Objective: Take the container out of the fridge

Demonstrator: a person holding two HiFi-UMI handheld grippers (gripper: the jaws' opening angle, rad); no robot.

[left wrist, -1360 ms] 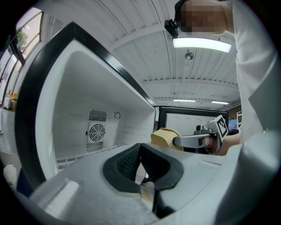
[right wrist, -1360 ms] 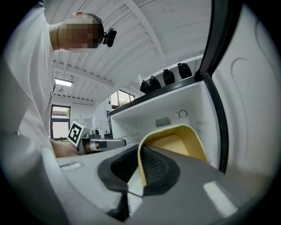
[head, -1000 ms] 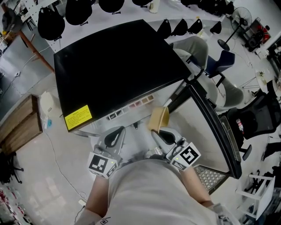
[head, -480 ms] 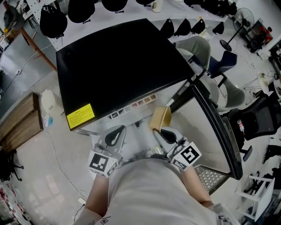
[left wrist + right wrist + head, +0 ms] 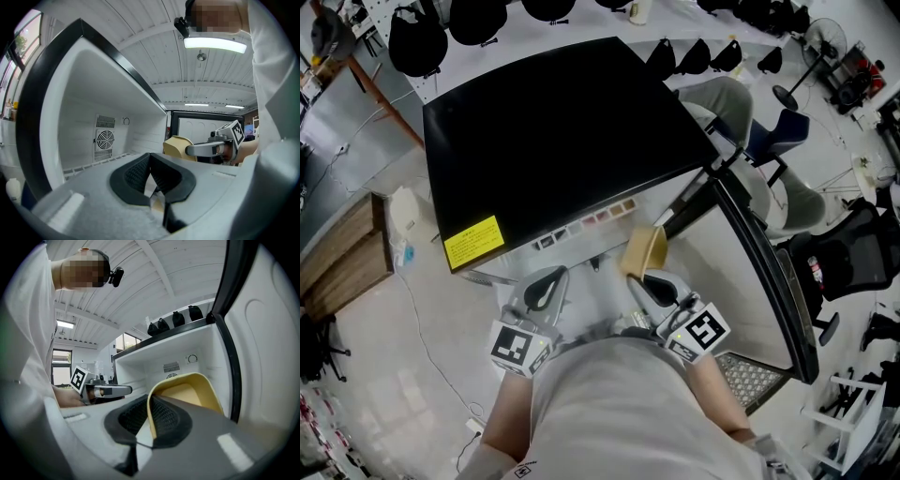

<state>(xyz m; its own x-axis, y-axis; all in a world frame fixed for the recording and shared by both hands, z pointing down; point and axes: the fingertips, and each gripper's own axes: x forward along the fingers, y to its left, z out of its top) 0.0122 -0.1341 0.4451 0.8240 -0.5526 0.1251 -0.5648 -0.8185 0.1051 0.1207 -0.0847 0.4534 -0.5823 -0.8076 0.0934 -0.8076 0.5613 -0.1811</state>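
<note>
Little has moved since the earlier frame: we note only a slight shift of the head view, with both grippers holding position. We find the right gripper with jaws clenched on the wall of the tan container, which sits tilted at the mouth of the open fridge, beside its open door. We cannot tell whether it is fully clear of the cavity. We record the left gripper just beside it, jaws closed together on nothing.
</note>
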